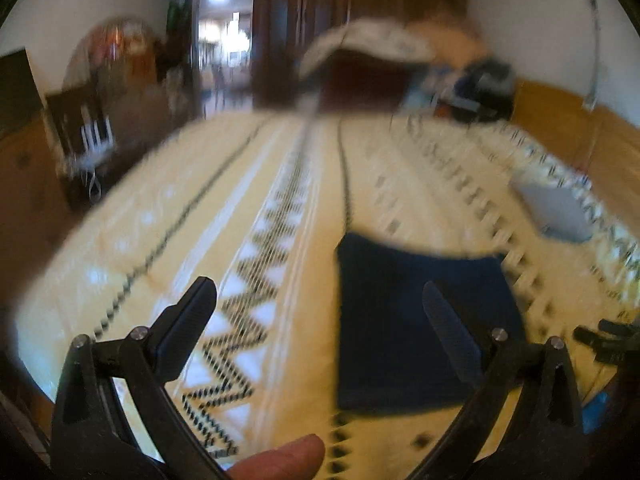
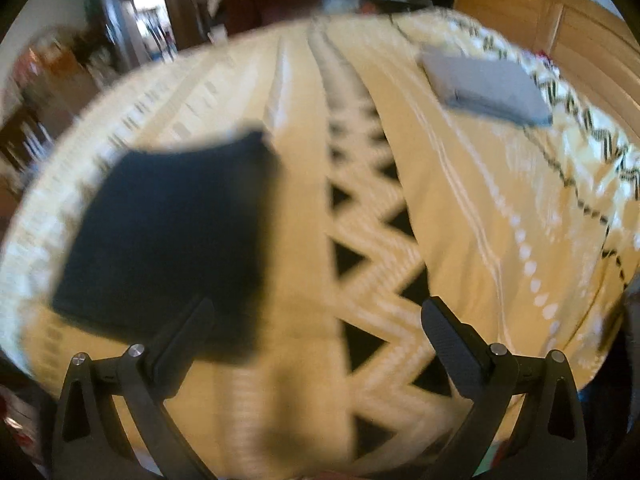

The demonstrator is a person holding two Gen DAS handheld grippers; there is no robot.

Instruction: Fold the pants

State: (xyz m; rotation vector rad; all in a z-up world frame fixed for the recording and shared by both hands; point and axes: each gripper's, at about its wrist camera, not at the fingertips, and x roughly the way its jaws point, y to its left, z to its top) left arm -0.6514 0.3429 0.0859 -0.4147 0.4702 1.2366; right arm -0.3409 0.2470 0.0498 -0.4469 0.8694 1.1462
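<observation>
Nearest, both views are motion-blurred. Left gripper [image 1: 320, 300]: two black fingers with ribbed pads, spread wide, nothing between them. A bare fingertip [image 1: 284, 458] shows at the bottom edge of the left view. Right gripper [image 2: 318, 316]: same build, two black ribbed fingers, also spread wide and holding nothing.

Pants [image 1: 416, 320]: one piece, dark navy, soft matte cloth, folded to a compact, roughly square block. It lies flat on the bedspread [image 1: 200, 208], just ahead of the left gripper's right finger; in the right view the pants [image 2: 168, 232] sit ahead of the right gripper's left finger. Neither gripper touches it, as far as the blur allows.

Bedspread: cream woven fabric, ribbed texture, with black zigzag bands and thin dark dotted lines running lengthwise.

Farther out, one flat grey rectangular item [image 2: 486, 84], apparently folded cloth, lies near the bedspread's right edge, well apart from the pants.

Beyond the bed: wooden panelling [image 2: 520, 8] at right, a dark wooden door [image 1: 304, 28], a lit doorway [image 1: 224, 32]. Details there are too blurred to tell.
</observation>
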